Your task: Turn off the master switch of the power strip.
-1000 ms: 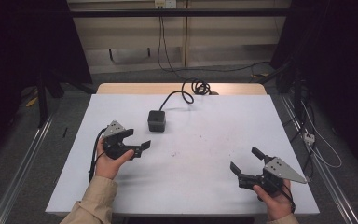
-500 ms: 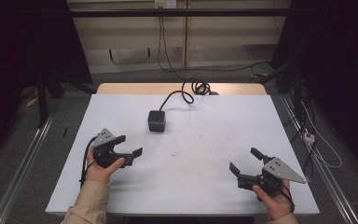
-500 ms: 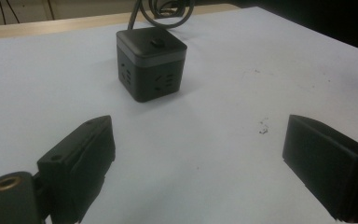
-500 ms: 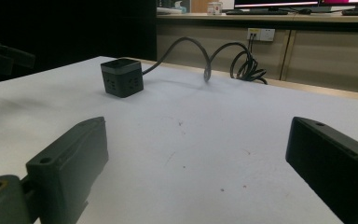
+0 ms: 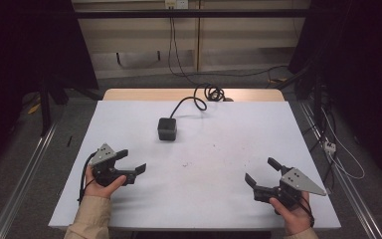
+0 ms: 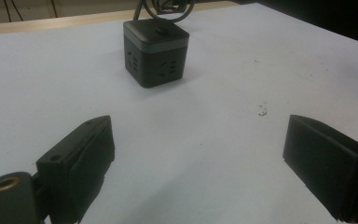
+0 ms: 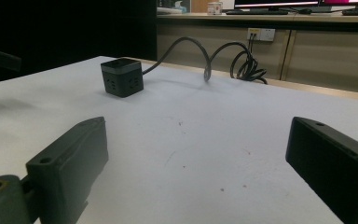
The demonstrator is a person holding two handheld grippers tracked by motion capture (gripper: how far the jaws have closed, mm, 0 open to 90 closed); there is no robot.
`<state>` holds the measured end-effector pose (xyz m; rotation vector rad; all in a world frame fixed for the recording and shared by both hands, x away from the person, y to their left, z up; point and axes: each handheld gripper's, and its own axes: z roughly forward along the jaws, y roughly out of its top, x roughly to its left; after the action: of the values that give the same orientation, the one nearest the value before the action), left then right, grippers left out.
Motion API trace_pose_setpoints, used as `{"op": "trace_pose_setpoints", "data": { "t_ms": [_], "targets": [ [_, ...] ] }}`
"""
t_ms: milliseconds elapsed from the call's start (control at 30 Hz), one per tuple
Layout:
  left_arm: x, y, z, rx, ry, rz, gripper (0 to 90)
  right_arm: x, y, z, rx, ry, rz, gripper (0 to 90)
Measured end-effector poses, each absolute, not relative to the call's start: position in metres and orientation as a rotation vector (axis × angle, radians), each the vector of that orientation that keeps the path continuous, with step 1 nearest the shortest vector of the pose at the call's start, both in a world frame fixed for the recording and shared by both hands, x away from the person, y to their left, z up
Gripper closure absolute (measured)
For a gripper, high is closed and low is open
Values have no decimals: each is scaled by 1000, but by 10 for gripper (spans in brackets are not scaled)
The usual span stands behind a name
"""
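A black cube-shaped power socket stands on the white table, a little behind its middle. Its black cable curls off toward the far edge. The cube also appears in the left gripper view and the right gripper view. My left gripper is held at the front left, open, jaws wide apart with bare table between them. My right gripper is held at the front right, also open with nothing in it. Both point inward, toward the cube.
A strip of wooden tabletop runs along the far edge. Beyond it a wall socket sits on a cabinet front. Loose cables lie on the floor at the right. Metal rails flank the table.
My left gripper has drawn back toward the front left corner of the table, away from the cube. The right gripper has hardly moved.
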<state>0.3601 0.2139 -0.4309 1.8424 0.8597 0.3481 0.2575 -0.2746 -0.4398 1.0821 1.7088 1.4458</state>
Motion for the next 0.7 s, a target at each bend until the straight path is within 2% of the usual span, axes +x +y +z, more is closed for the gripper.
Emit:
{"op": "trace_pose_setpoints", "data": {
  "t_ms": [700],
  "targets": [
    [346,231,-438,1850,871,365,85,258,-276,-440,1082,1707,1443,50]
  ]
}}
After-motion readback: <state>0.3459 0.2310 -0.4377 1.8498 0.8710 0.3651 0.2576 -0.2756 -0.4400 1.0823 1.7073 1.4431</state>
